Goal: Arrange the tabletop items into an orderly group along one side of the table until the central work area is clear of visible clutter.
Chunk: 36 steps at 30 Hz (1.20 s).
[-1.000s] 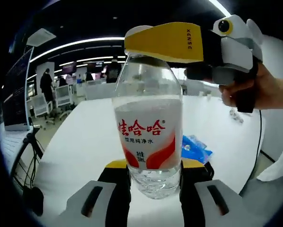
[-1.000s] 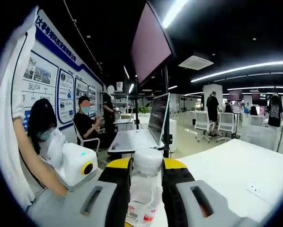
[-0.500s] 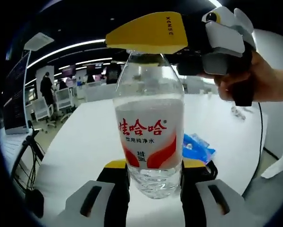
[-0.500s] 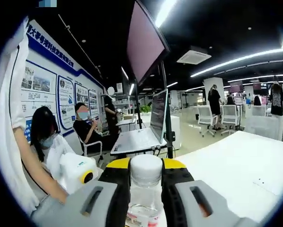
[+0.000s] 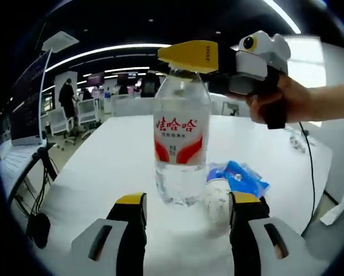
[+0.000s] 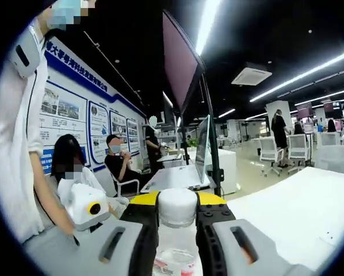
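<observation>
The water bottle (image 6: 176, 241) is cut off below the neck by the right gripper view's edge; its cap (image 5: 186, 70) hides behind yellow fingers (image 5: 189, 56).

dark ceiling, long white light strips (image 5: 126, 48) | white office chairs (image 6: 271, 150) far ahead | blue-white poster wall (image 6: 74, 112) left of fingers

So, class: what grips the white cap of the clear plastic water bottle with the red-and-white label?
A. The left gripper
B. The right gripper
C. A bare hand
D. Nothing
B: the right gripper has its yellow-tipped jaws closed on the bottle's white cap, while the left gripper stands open, clear of it.
</observation>
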### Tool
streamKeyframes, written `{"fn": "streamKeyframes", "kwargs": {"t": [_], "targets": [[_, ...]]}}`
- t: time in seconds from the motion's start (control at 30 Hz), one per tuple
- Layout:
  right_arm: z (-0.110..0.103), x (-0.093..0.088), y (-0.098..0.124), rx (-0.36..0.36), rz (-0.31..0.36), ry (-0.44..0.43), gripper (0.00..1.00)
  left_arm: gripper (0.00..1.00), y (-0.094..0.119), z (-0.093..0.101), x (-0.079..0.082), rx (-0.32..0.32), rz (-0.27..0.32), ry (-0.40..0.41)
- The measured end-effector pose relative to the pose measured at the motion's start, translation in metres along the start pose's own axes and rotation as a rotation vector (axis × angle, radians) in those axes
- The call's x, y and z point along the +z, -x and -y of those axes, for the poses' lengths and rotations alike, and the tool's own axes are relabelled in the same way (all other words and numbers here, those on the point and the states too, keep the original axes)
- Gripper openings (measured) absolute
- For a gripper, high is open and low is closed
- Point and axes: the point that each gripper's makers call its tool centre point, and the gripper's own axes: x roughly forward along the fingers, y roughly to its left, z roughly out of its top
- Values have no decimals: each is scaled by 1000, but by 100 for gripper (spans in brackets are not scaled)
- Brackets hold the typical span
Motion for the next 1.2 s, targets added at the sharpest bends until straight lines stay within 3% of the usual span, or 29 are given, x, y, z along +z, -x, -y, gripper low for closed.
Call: {"fn": "streamKeyframes", "kwargs": {"t": [0.2,0.5,0.7,1.0,1.2], "targets": [[14,-6,-7,56,-1,14,21,57,7,1,-19,-3,-33,2],[43,-34,-12,98,-51,5,22,57,15,-3,-38,4,-77,16],[67,-54,-14,108,-77,-5,22,57,10,-4,-41,-6,-85,42],[98,-68,-20,94,-52,-37,22,56,9,-9,-51,9,-119,102],[108,-77,-23,102,-55,-36,23,53,9,-15,-57,24,-135,146]]}}
